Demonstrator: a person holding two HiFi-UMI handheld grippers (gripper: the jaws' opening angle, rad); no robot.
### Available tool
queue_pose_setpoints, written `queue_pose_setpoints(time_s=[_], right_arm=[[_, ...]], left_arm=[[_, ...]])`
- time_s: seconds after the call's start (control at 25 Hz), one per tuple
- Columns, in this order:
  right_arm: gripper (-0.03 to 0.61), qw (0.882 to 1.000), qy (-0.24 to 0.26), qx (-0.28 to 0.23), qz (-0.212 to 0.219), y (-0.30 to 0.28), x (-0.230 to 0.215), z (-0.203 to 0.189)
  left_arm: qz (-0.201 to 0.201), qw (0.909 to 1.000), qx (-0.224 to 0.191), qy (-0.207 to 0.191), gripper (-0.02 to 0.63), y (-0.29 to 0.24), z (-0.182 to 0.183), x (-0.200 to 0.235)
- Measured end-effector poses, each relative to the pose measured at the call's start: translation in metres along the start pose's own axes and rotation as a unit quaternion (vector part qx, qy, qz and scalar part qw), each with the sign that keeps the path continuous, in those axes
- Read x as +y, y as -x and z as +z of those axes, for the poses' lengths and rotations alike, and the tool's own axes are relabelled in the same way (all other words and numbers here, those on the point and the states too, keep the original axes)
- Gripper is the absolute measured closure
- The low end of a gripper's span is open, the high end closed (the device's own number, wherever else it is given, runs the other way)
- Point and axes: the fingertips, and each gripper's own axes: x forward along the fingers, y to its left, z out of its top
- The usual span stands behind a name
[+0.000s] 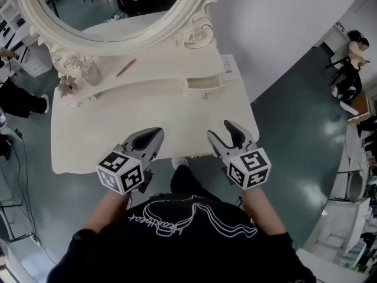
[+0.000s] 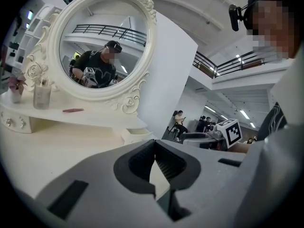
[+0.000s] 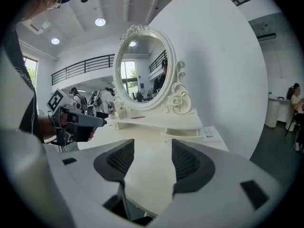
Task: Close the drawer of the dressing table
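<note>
The white dressing table [image 1: 82, 135] stands in front of me. Its small upper drawer [image 1: 205, 87] on the right of the raised shelf is pulled out a little; it also shows as drawer [image 2: 137, 134] and drawer [image 3: 184, 133]. My left gripper [image 1: 156, 134] hovers over the table's front edge with its jaws together and nothing in them, left gripper [image 2: 154, 145]. My right gripper [image 1: 220, 130] hangs over the front right of the tabletop, open and empty, right gripper [image 3: 152, 145]. Both are well short of the drawer.
An oval mirror [image 1: 112, 10] in an ornate frame rises at the back. A glass bottle [image 1: 91, 72], a pink flower [image 1: 66, 87] and a red stick [image 1: 126, 68] sit on the shelf. A paper sheet [image 1: 228, 63] lies right of the drawer. People stand around on the grey floor.
</note>
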Motion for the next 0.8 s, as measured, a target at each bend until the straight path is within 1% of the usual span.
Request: queue_pose_setpoints(time_s=[0.16,0.28,0.4,0.8], right_arm=[[0.345,1.0,-0.004,0.02,0.0,-0.029,-0.018,-0.01],[0.351,0.999,-0.009,0.03,-0.001,-0.053,-0.03,-0.017],[0.356,0.999,-0.016,0.039,-0.006,-0.074,-0.041,-0.025],[0.374,0.996,-0.036,0.083,-0.022,-0.131,-0.077,-0.052]], left_arm=[[0.016,0.9998,0.008,0.01,0.611,-0.014,-0.004,0.021],[0.019,0.9997,0.008,0.011,0.611,-0.026,-0.003,0.035],[0.024,0.9996,0.01,0.011,0.611,-0.037,-0.004,0.048],[0.049,0.998,0.027,0.03,0.609,-0.066,-0.007,0.088]])
